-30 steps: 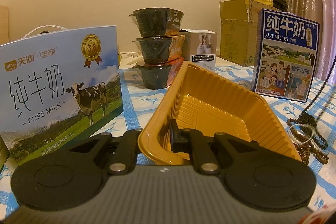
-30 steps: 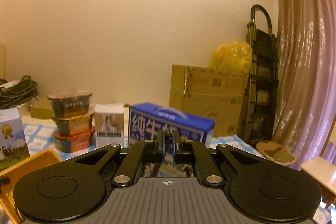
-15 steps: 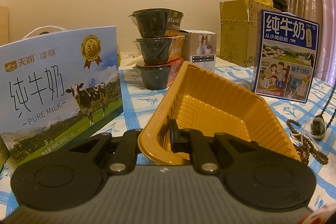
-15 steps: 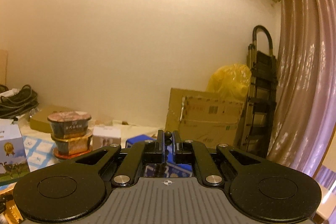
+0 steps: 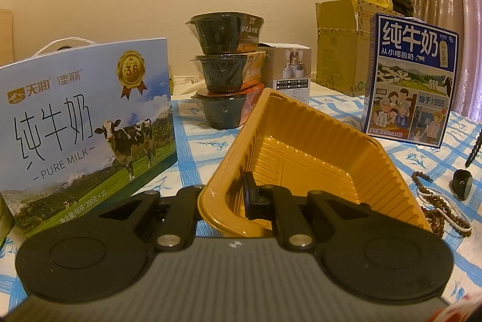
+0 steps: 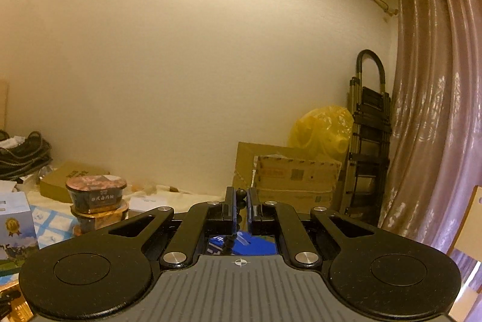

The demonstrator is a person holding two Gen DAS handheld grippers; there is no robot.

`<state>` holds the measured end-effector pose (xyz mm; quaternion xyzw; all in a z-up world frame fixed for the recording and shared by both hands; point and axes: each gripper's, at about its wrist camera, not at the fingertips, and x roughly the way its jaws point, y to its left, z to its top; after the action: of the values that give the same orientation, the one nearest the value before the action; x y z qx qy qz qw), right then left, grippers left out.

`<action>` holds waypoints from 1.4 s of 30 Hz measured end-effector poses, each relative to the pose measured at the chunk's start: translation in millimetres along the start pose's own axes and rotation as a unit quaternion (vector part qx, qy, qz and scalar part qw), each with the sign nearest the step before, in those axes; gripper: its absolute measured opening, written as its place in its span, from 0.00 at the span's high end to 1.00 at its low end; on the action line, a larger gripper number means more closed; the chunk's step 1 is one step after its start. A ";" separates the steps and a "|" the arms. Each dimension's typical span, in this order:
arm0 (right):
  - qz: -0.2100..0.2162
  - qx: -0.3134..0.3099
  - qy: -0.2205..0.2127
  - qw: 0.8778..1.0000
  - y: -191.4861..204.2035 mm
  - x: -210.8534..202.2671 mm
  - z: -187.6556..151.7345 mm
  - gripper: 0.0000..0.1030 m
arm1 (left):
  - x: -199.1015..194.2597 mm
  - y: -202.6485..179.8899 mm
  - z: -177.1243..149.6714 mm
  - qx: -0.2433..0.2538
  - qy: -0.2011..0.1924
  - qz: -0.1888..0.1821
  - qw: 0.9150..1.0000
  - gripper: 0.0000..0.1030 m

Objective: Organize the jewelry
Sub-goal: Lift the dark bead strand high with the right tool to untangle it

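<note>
L tool clamped on near rim of yellow tray, tray tipped up off tabletop. R tool pinching black bead strand, strand dangling below. Brown/white beads piled on tabletop just R of tray.

Black bead strand hangs; yellow tray tilted.

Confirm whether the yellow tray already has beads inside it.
No. The yellow tray shows only its bare ribbed floor; the bead strands lie on the tablecloth beside it.
</note>
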<state>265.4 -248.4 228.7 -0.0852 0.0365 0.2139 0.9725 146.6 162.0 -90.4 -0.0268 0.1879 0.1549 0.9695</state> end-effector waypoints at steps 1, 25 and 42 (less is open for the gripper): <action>0.001 -0.002 0.000 1.000 1.3 -0.9 1.6 0.94 | 0.0 -0.2 0.6 0.000 0.000 0.000 1.000 0.89; 0.143 0.035 -0.031 0.989 70.5 -12.1 58.9 0.94 | -2.2 -3.9 2.9 -0.001 0.000 -0.002 1.000 0.90; 0.270 0.099 -0.010 0.958 156.4 44.6 49.8 0.94 | -2.7 -2.6 1.6 -0.003 0.001 -0.004 1.000 0.90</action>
<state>241.5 -81.3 249.5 0.0270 0.0691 0.4649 0.8822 145.6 158.9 -87.9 -0.0310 0.1880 0.1513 0.9699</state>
